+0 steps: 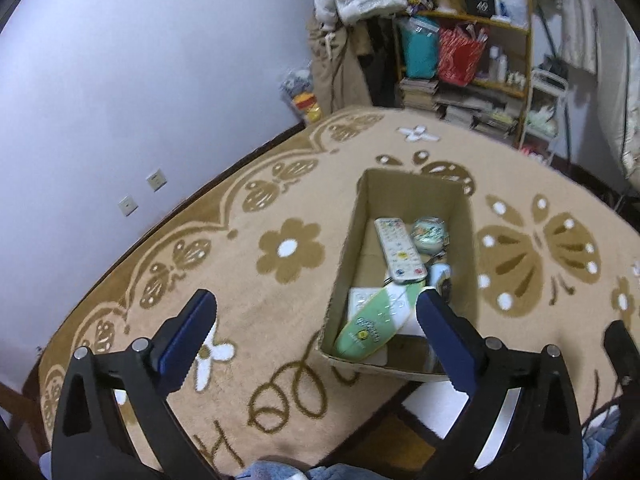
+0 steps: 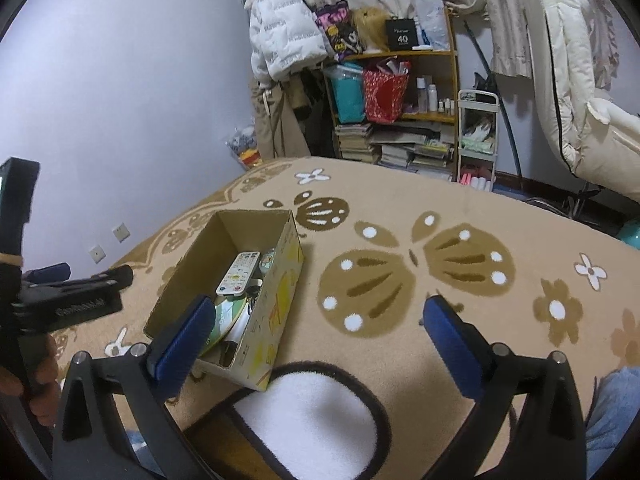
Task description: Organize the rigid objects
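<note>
An open cardboard box [image 1: 348, 240] stands on the patterned blanket; it also shows in the right wrist view [image 2: 280, 304]. Inside lie a white remote control [image 1: 398, 250], a green-and-white tube [image 1: 372, 322], a round green-lidded jar [image 1: 429, 233] and other small items. The remote [image 2: 239, 267] shows in the right wrist view too. My left gripper [image 1: 316, 312] is open and empty, above the box's near left corner. My right gripper [image 2: 316, 320] is open and empty, to the right of the box. The left gripper body [image 2: 68, 296] shows at the left of the right wrist view.
The beige blanket [image 2: 440, 208] with brown butterflies and flowers covers the surface. Behind it stand a cluttered wooden shelf [image 2: 400, 92], hanging coats [image 2: 280, 28] and a white cart [image 2: 478, 136]. A lilac wall [image 1: 140, 80] runs along the left.
</note>
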`<action>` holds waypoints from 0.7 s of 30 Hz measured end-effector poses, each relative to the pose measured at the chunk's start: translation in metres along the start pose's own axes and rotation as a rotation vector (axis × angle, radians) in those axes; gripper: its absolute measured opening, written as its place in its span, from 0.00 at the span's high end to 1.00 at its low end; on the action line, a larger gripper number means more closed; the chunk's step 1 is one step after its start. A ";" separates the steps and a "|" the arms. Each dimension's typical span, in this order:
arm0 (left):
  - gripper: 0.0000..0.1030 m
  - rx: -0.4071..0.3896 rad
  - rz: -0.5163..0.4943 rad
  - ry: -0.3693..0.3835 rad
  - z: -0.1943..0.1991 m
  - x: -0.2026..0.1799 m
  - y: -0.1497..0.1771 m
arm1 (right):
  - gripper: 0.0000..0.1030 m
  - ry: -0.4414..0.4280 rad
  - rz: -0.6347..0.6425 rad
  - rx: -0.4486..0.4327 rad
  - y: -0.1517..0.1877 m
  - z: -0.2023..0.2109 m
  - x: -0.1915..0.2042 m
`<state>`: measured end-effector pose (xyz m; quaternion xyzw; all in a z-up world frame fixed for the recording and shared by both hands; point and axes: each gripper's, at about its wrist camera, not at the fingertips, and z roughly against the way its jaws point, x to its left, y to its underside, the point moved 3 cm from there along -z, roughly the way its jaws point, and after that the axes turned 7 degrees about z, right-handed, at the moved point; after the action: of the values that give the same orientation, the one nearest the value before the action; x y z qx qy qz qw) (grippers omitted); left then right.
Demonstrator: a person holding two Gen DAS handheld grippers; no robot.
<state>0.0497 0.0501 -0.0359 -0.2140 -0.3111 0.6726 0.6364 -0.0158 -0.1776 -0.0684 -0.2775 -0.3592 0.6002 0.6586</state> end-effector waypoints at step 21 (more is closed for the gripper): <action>0.03 -0.239 -0.027 0.010 0.051 -0.009 0.043 | 0.00 0.006 -0.066 -0.222 0.022 0.030 -0.020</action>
<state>-0.0154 0.0337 -0.0303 -0.2873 -0.3886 0.6210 0.6171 -0.0538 -0.1964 -0.0711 -0.3382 -0.4305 0.5338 0.6445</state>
